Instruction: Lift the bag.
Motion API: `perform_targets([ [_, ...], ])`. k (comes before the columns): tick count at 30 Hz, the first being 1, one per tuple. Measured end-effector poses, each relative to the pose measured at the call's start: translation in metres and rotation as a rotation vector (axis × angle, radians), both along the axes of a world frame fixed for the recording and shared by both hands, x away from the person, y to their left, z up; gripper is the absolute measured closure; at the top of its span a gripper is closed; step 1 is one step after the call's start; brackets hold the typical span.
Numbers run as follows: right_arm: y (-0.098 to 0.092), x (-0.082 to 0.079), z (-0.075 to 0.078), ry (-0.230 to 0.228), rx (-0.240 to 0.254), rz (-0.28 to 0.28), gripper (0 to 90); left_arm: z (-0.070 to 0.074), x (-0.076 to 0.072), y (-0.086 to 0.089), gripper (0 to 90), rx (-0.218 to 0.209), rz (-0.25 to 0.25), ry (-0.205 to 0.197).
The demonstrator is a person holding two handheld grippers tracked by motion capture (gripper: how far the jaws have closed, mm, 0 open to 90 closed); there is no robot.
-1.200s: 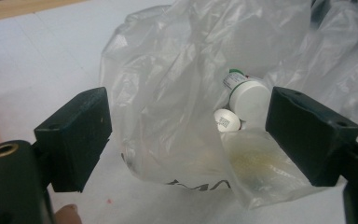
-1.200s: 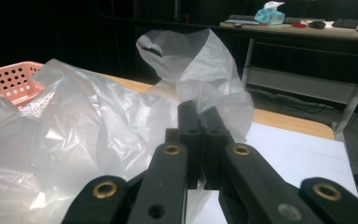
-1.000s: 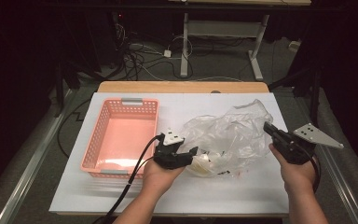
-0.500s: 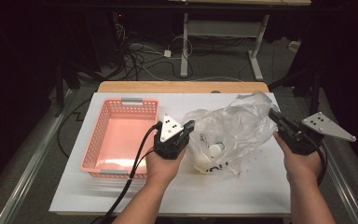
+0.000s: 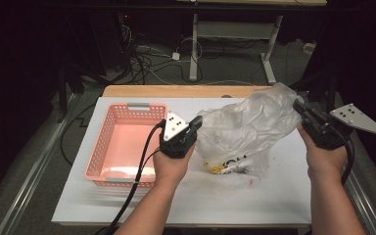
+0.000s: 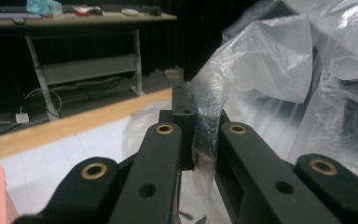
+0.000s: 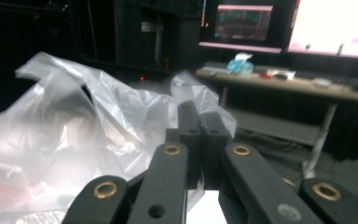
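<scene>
Plastic bag [image 5: 247,128] hangs stretched over the table [image 5: 186,205], its edges pinched by the left gripper [image 5: 196,122] and right gripper [image 5: 299,106]. Lifting looks done; contents likely remain to empty, perhaps into the basket [image 5: 105,147].

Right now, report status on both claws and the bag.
Left claw shut on bag, left edge. Right claw shut on its right edge. Bag lifted between them, contents sagging to the table. Basket beside it, nothing blocking.
</scene>
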State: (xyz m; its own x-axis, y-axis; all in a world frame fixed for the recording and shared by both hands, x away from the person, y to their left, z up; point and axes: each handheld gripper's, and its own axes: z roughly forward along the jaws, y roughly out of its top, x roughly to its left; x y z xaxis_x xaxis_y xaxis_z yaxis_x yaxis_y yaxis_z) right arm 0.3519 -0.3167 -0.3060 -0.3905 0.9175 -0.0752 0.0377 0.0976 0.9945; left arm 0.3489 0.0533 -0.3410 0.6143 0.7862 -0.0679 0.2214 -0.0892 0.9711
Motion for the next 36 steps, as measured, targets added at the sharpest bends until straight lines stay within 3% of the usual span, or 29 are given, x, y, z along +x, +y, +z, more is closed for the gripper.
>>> perform_targets([
  [5, 0.0, 0.003, 0.013, -0.02, -0.008, -0.006, 90.0, 0.013, 0.002, -0.004, 87.3, 0.014, -0.001, -0.025],
  [10, 0.0, 0.008, -0.003, 0.024, -0.007, -0.013, 90.0, -0.003, 0.008, -0.007, 86.8, 0.048, 0.001, 0.025],
  [12, -0.001, 0.009, -0.009, 0.045, -0.013, -0.014, 90.0, -0.008, 0.009, -0.006, 81.5, 0.052, -0.005, 0.045],
  [15, -0.004, 0.01, -0.016, 0.064, -0.02, -0.012, 87.5, -0.013, 0.008, -0.005, 79.2, 0.077, -0.017, 0.041],
  [17, -0.006, 0.009, -0.017, 0.07, -0.017, -0.012, 87.5, -0.012, 0.008, -0.004, 74.9, 0.065, -0.022, 0.049],
  [18, -0.007, 0.009, -0.017, 0.07, -0.017, -0.014, 87.7, -0.011, 0.009, -0.004, 74.9, 0.064, -0.022, 0.046],
  [19, -0.008, 0.009, -0.016, 0.07, -0.014, -0.012, 90.0, -0.009, 0.011, -0.005, 80.3, 0.075, -0.017, 0.044],
  [21, -0.008, 0.012, -0.009, 0.067, -0.021, -0.007, 90.0, 0.002, 0.015, -0.007, 87.3, 0.117, -0.014, 0.04],
  [23, -0.006, 0.013, 0.006, 0.044, -0.032, -0.011, 90.0, 0.015, 0.016, -0.006, 87.7, 0.092, -0.006, 0.01],
  [26, -0.004, 0.012, 0.028, -0.007, -0.04, -0.021, 90.0, 0.032, 0.019, -0.003, 87.7, 0.087, 0.02, -0.029],
  [31, -0.005, 0.009, 0.055, -0.079, -0.023, -0.032, 90.0, 0.052, 0.02, 0.0, 87.7, 0.062, 0.029, -0.077],
  [34, -0.008, 0.008, 0.065, -0.095, -0.012, -0.036, 90.0, 0.051, 0.021, -0.003, 87.6, 0.077, 0.02, -0.07],
  [36, -0.009, 0.011, 0.059, -0.069, -0.018, -0.04, 90.0, 0.038, 0.022, -0.008, 87.5, 0.096, 0.011, -0.043],
])
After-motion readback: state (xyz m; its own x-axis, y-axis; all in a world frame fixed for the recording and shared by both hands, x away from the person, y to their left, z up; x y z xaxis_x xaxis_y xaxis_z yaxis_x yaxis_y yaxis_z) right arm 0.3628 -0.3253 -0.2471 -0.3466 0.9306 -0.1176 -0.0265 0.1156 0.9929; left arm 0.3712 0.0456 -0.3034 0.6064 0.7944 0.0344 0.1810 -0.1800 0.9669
